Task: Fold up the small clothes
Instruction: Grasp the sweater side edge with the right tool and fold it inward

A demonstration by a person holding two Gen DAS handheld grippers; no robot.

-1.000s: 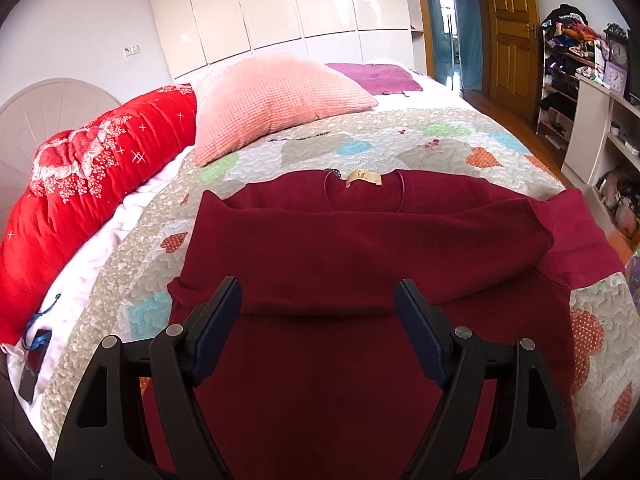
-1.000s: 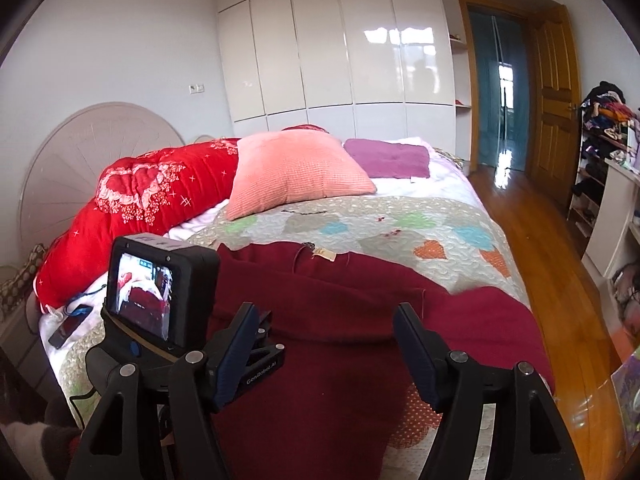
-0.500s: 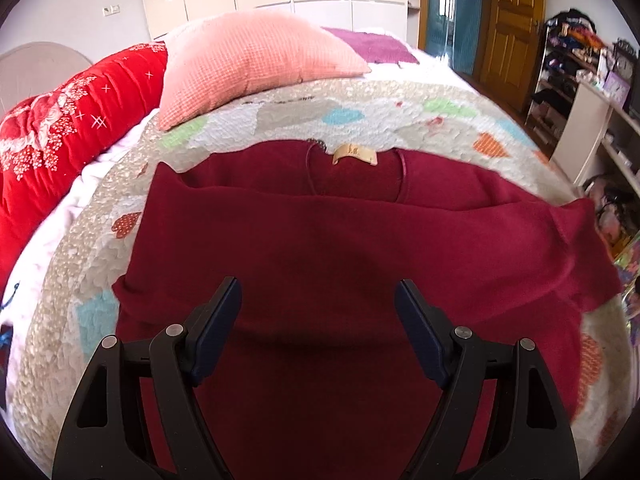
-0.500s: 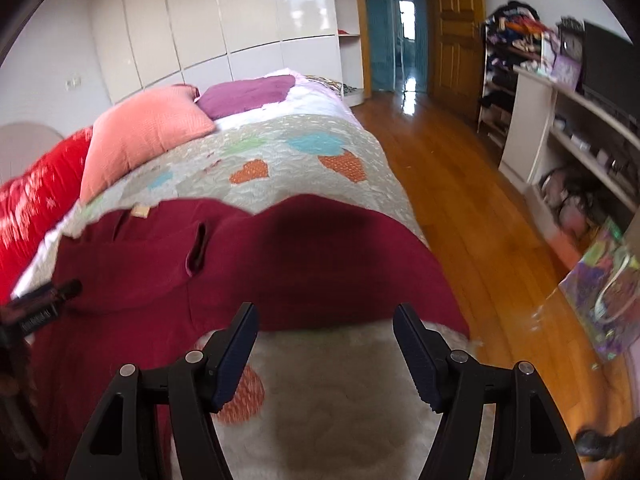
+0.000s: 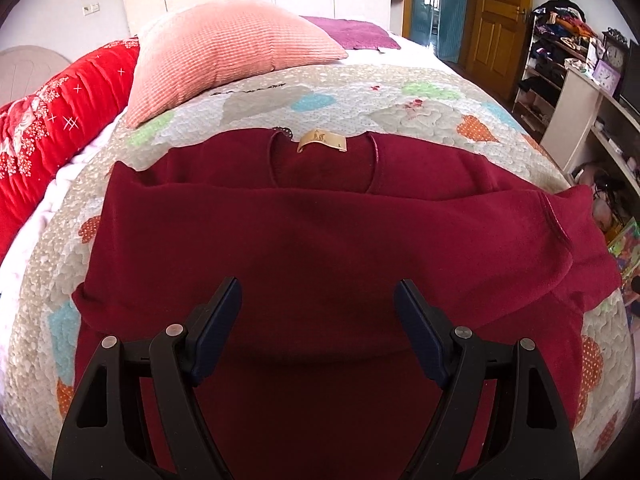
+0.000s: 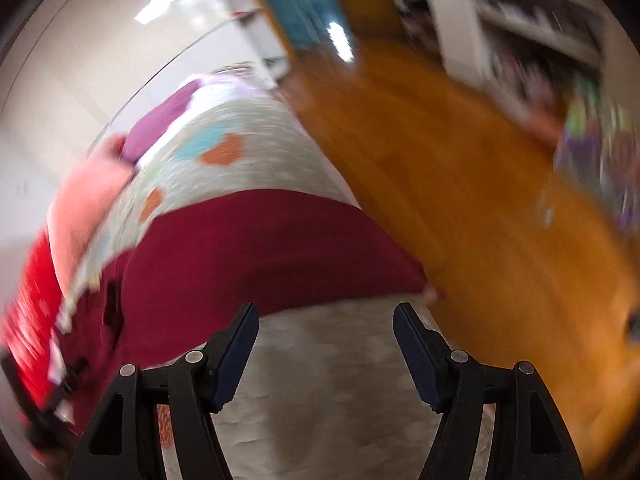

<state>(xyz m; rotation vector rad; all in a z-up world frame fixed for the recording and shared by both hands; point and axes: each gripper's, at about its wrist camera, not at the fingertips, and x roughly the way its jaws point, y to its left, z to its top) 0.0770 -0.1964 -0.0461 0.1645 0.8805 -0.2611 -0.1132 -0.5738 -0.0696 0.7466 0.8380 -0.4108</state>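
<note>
Pink pillow (image 5: 224,52) and red quilt (image 5: 52,120) lie beyond the left gripper (image 5: 318,306). Maroon sweater (image 5: 320,240) lies flat on the bed (image 5: 420,92) directly ahead, sleeve folded across. Right gripper (image 6: 326,326), view blurred, tilts over the sweater's edge. Both fingers apart, empty.
</note>
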